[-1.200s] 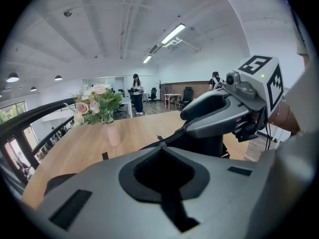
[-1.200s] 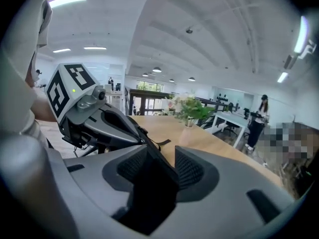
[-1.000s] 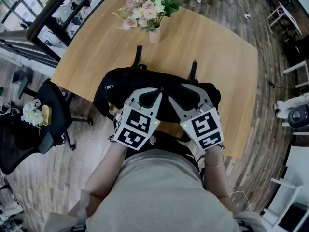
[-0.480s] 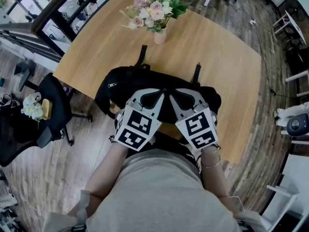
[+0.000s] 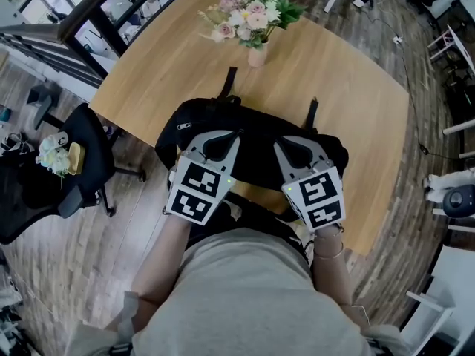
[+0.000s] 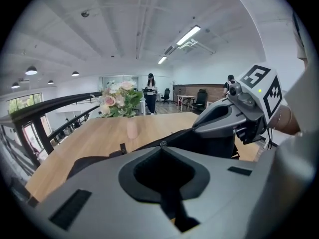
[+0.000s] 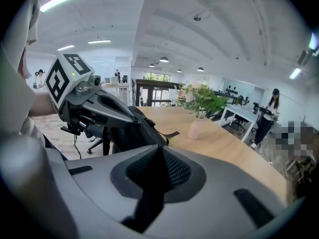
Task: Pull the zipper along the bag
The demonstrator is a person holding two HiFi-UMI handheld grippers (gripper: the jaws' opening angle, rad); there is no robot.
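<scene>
A black bag (image 5: 256, 123) lies across the near edge of the wooden table (image 5: 349, 102). My left gripper (image 5: 234, 134) rests on the bag's top left of centre, shut, with a small metal zipper pull (image 6: 162, 144) at its tips. My right gripper (image 5: 280, 142) is on the bag's top to the right. Its jaws have just been closing, and black bag fabric (image 7: 172, 169) is pinched between them. In the left gripper view the right gripper (image 6: 197, 127) shows close by at the right. In the right gripper view the left gripper (image 7: 130, 119) shows at the left.
A vase of pink flowers (image 5: 256, 22) stands at the table's far side, beyond the bag. Two bag straps (image 5: 228, 82) run toward it. A black office chair (image 5: 70, 162) stands left of the table. The person's body fills the lower head view.
My left gripper has slid left along the bag's top, away from the right gripper, so the gap between them is wider. The right gripper has stayed in place and its jaws have drawn together.
</scene>
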